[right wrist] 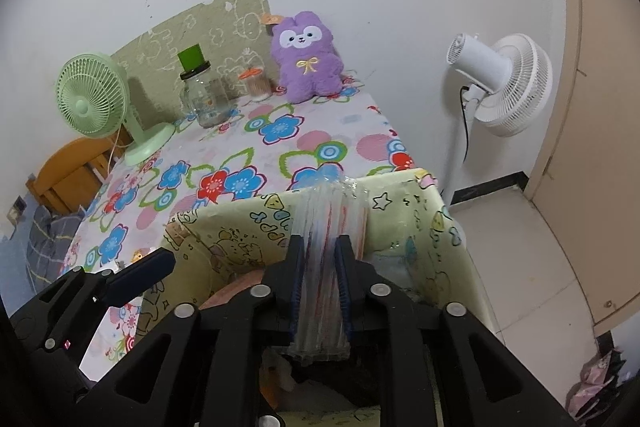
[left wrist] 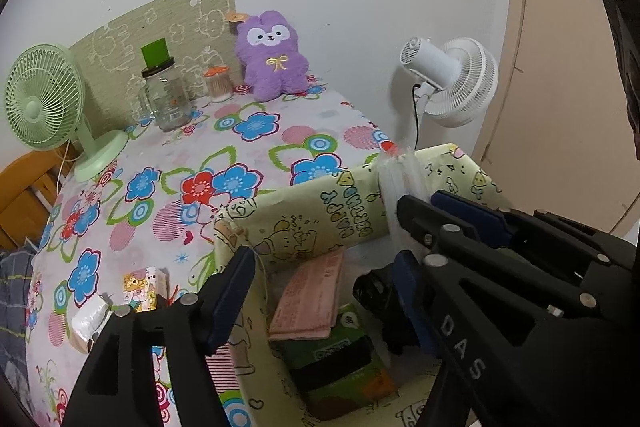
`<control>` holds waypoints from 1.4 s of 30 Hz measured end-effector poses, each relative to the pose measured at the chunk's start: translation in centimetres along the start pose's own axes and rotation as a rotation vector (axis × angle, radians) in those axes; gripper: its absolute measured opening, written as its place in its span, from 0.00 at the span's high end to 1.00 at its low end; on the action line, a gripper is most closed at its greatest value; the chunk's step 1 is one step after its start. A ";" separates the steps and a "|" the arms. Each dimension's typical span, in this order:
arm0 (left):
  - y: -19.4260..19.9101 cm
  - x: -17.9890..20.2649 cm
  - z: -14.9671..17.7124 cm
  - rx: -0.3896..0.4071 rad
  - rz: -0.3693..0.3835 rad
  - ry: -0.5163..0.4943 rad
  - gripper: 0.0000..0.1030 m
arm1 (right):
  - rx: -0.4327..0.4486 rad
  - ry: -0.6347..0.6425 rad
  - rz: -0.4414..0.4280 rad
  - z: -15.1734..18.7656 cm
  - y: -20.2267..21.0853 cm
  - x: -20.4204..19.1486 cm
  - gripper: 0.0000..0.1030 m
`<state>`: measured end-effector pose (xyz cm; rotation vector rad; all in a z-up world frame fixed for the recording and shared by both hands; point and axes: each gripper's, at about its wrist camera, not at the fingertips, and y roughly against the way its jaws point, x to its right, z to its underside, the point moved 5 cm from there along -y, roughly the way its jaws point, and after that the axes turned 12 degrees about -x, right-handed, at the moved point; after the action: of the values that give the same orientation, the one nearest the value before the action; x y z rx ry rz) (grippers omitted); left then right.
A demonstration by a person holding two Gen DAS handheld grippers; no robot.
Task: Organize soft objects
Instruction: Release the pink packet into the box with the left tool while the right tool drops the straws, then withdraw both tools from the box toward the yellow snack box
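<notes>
My right gripper [right wrist: 319, 259] is shut on a clear plastic packet with red print [right wrist: 332, 223], held upright over the yellow cartoon-print storage box [right wrist: 224, 227]. In the left wrist view the packet [left wrist: 400, 183] and the right gripper [left wrist: 424, 211] show above the box's far wall [left wrist: 320, 211]. My left gripper [left wrist: 320, 279] is open and empty over the box's left side. Inside the box lie a pink booklet [left wrist: 312, 299], a green pack [left wrist: 340, 359] and a dark item [left wrist: 376, 291]. A purple plush toy [left wrist: 272, 55] sits at the table's far end against the wall.
The table has a flowered cloth [left wrist: 240, 135]. On it stand a green desk fan [left wrist: 44, 99], a glass jar [left wrist: 166, 95] and a small container [left wrist: 218, 83]. A white standing fan [right wrist: 500, 83] is off the right edge. A small printed carton [left wrist: 140, 287] lies left of the box.
</notes>
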<state>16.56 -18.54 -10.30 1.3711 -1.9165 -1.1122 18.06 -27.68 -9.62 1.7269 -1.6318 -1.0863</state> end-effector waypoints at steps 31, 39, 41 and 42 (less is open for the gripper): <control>6.5 -3.1 2.2 0.111 0.000 0.014 0.11 | 0.096 0.017 0.063 1.3 6.0 -4.7 0.16; 8.7 -4.8 2.8 0.156 -0.011 0.033 0.06 | 0.147 0.044 0.064 1.7 8.2 -7.0 0.10; 9.0 -5.2 3.0 0.161 -0.015 0.035 0.05 | 0.156 0.052 0.067 1.8 8.5 -7.5 0.09; 9.2 -5.3 3.2 0.163 -0.019 0.037 0.04 | 0.160 0.058 0.070 1.8 8.7 -7.9 0.09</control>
<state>11.26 -11.19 -3.90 1.4883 -2.0088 -0.9496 12.09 -20.89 -1.96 1.7693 -1.7703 -0.8867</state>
